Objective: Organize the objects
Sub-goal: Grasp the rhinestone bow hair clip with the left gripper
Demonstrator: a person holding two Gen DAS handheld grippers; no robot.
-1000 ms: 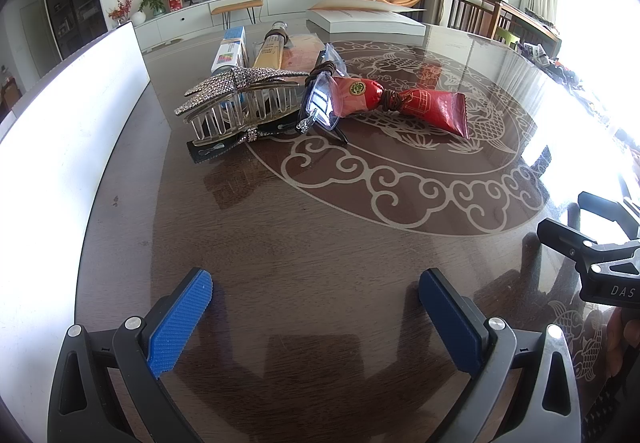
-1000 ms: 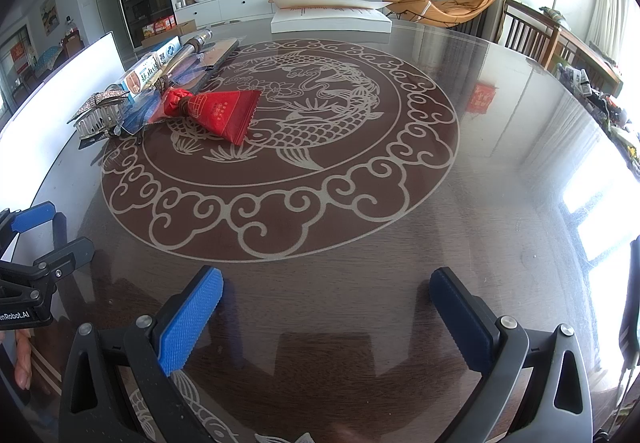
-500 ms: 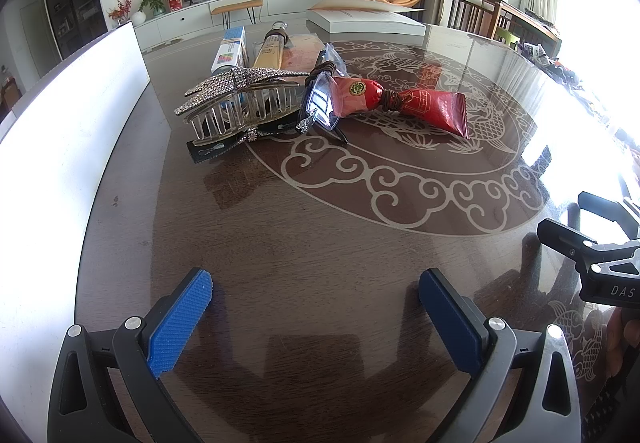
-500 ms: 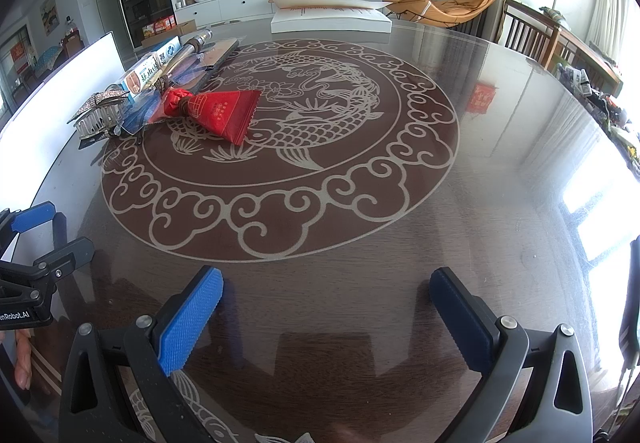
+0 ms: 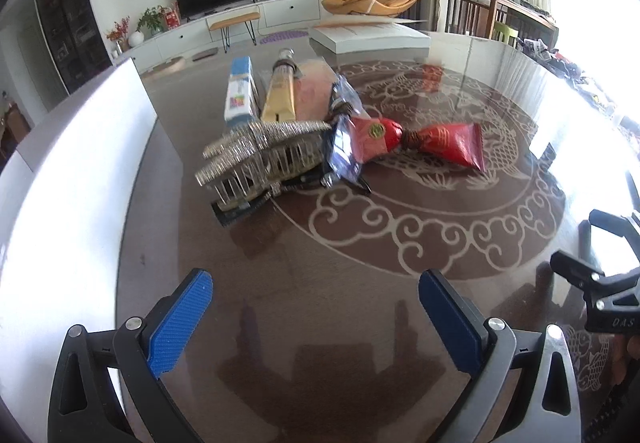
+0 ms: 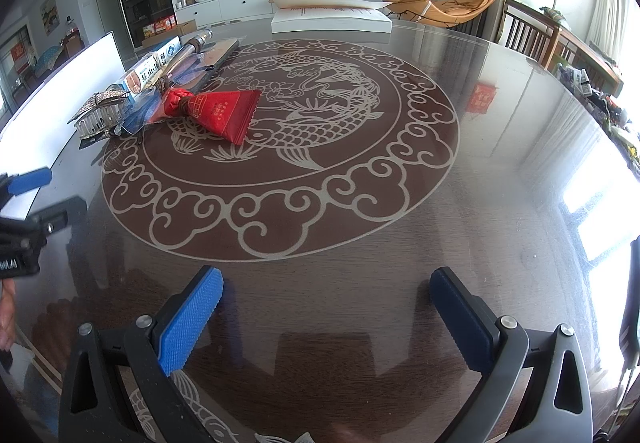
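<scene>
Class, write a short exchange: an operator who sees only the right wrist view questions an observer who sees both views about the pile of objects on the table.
Operator: Is the left gripper open? I see only one blue pad.
Observer: Yes, it is open and empty, with the rhinestone hair claw ahead of it.
Operator: What colour is the tube beside the blue-and-white box?
Observer: Yellow, with a dark cap at its far end.
</scene>
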